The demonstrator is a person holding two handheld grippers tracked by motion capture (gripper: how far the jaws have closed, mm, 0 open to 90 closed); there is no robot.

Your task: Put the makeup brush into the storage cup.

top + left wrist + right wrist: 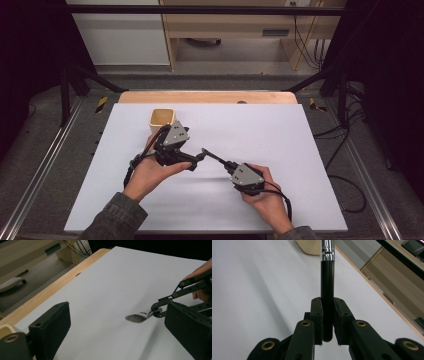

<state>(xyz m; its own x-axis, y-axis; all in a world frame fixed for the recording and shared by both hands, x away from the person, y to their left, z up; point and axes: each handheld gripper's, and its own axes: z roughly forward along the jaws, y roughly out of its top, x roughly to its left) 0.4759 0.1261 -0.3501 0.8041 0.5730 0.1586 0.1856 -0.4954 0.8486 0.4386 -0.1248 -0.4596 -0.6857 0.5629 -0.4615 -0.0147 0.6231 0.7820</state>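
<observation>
Here the right gripper [327, 322] pinches the black handle of a makeup brush [327, 285] between its jaws, holding it low over the white worktop [280, 145] with the bristle end pointing toward ten o'clock, roughly at the beige cup [162, 120] standing near the far edge at eleven o'clock. The left gripper [117, 327] has its jaws spread wide, nothing between them, just beside the brush tip. Probably the single grip at the handle's end leaves the head free for dropping into the cup.
</observation>
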